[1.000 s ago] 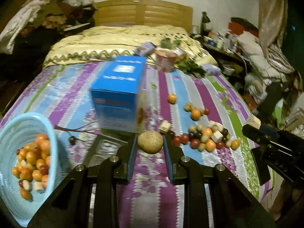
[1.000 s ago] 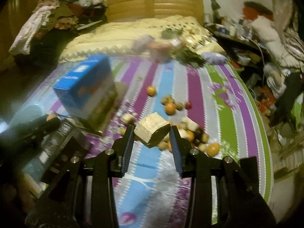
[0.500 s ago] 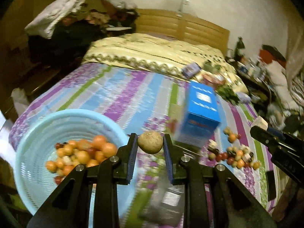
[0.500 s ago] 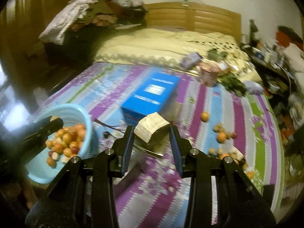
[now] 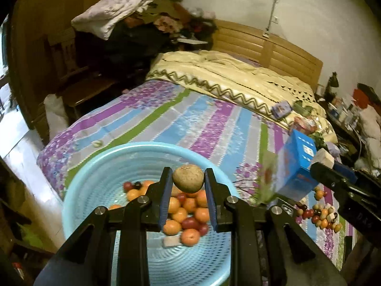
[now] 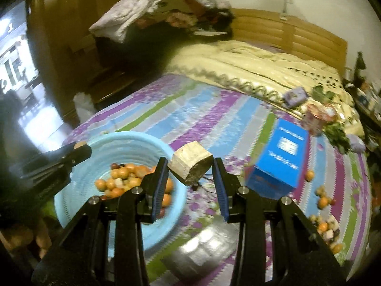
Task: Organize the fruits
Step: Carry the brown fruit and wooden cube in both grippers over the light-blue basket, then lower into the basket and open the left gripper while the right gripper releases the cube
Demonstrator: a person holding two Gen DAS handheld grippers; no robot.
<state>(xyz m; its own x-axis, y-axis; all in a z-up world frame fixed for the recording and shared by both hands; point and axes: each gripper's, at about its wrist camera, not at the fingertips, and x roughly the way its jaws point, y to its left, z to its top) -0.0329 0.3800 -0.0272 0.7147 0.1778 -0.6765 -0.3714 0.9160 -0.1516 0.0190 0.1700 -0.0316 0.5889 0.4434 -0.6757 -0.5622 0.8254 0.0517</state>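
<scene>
My left gripper [image 5: 188, 181] is shut on a round brown fruit [image 5: 188, 177] and holds it above the light blue basket [image 5: 95, 166], which holds several orange and red fruits [image 5: 190, 212]. My right gripper [image 6: 190, 169] is shut on a pale cube-shaped piece [image 6: 191, 163] and hangs just right of the basket [image 6: 133, 143]. The left gripper's tip also shows in the right wrist view [image 6: 81, 149]. A pile of loose fruits [image 5: 321, 214] lies on the striped bedspread at the right; it also shows in the right wrist view [image 6: 323, 214].
A blue box [image 6: 278, 162] stands on the bedspread between basket and fruit pile. A shiny silver packet [image 6: 204, 250] lies near the bed's front edge. A cream quilt [image 5: 226, 76] and wooden headboard are behind. Cluttered furniture flanks the bed.
Both grippers have swung left from the fruit pile to the basket, still holding their pieces. The left gripper now hangs over the basket.
</scene>
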